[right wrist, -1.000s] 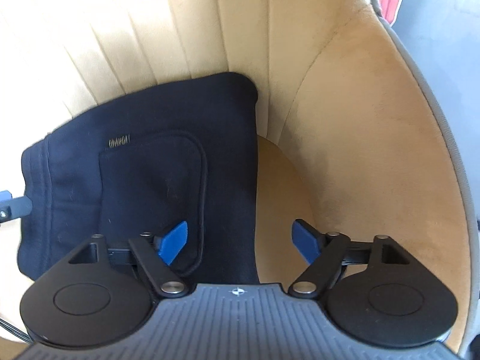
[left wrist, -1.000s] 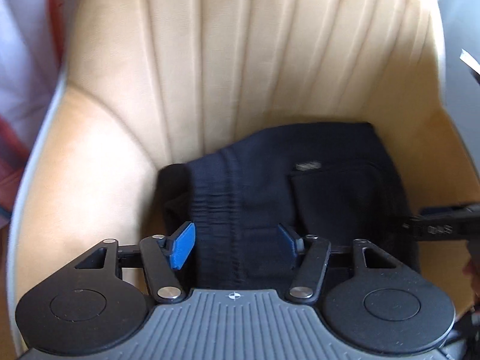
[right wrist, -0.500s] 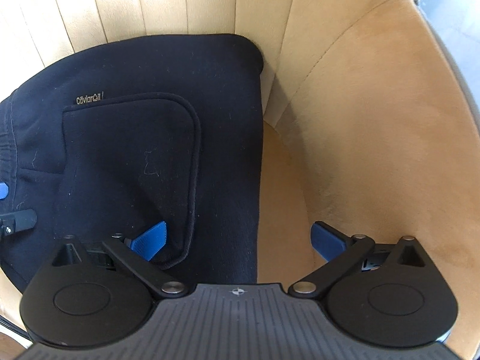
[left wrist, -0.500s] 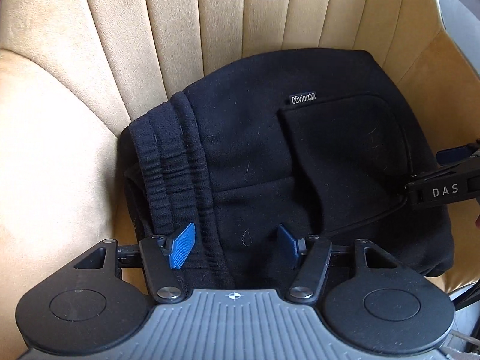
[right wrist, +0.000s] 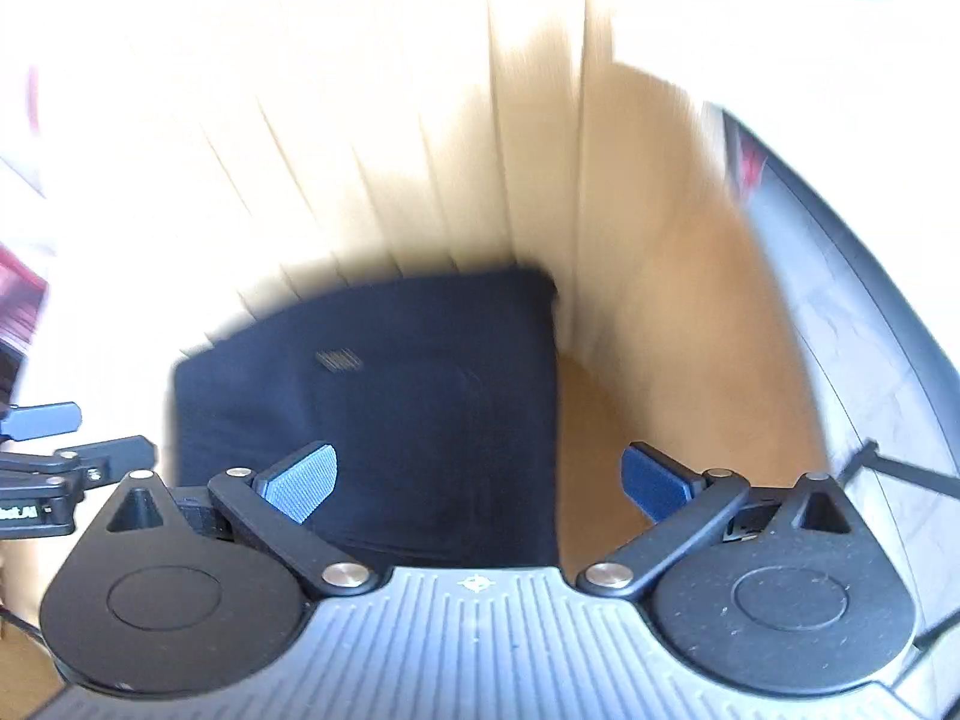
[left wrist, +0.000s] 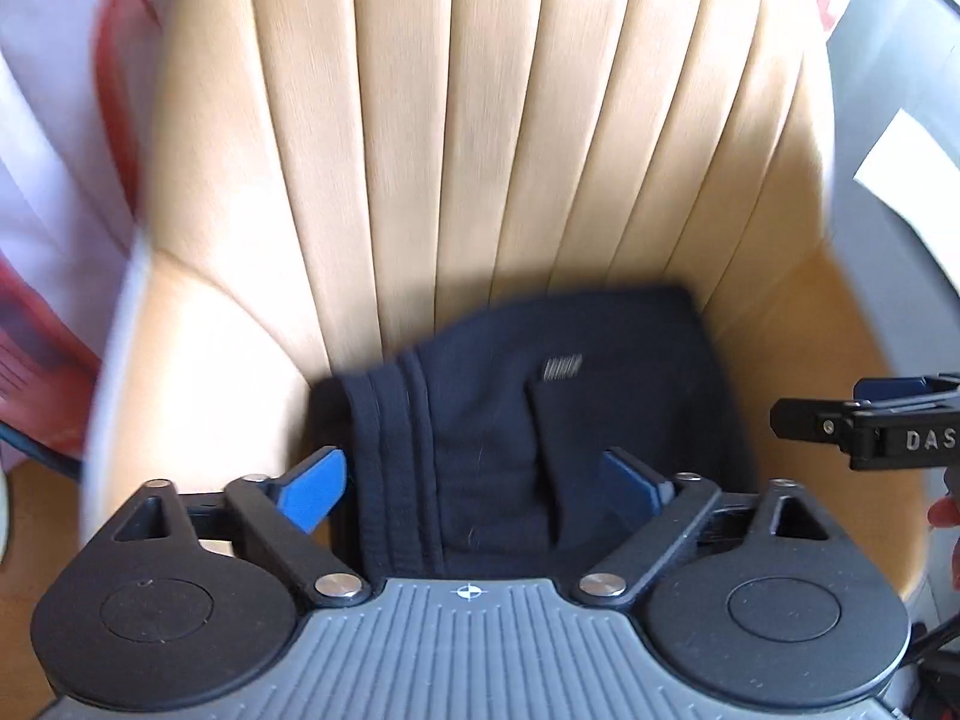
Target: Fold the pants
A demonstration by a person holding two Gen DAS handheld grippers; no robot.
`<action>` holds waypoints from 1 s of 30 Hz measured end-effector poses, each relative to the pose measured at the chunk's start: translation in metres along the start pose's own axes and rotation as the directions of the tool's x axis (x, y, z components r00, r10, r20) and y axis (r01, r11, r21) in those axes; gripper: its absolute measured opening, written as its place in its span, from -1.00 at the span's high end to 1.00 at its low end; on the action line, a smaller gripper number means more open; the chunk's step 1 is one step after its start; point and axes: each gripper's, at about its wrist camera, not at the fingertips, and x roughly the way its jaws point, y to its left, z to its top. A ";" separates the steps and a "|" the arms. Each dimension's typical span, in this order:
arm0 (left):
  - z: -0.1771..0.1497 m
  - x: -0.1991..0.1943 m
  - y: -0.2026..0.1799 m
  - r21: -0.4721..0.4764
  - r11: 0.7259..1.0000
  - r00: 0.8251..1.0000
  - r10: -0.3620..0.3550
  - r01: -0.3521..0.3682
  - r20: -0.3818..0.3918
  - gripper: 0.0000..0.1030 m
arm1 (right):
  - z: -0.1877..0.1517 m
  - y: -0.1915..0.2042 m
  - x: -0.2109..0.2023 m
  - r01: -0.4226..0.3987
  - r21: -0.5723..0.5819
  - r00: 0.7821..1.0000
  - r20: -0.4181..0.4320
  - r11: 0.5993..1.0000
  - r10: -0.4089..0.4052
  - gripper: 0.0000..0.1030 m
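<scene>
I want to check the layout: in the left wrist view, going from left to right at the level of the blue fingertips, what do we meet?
Tan chair seat → left blue fingertip → folded black pants → right blue fingertip → right gripper.

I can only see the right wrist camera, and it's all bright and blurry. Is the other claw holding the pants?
Observer: No. The left claw is opening and its blue pads pinch nothing. The black pants lie folded on the tan chair below it.
Operator: Where's the stretchy waist bit? I can't find it.
Observer: The ribbed waistband runs down the pants' left side in the left wrist view, close to the left pad.
</scene>
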 end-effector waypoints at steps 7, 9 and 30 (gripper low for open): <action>0.033 -0.123 -0.032 0.042 0.997 0.983 0.061 -0.069 0.175 -1.00 | 0.027 0.011 -0.128 -0.024 0.006 0.985 0.171 1.000 0.022 -1.00; 0.039 -0.154 -0.039 0.033 0.998 0.973 0.045 -0.054 0.228 -1.00 | 0.028 0.012 -0.166 -0.026 0.002 0.974 0.224 1.000 0.025 -1.00; -0.009 -0.327 -0.133 -0.009 0.993 0.894 0.111 -0.119 0.433 -1.00 | -0.019 0.007 -0.331 -0.042 -0.106 0.925 0.372 0.994 0.079 -1.00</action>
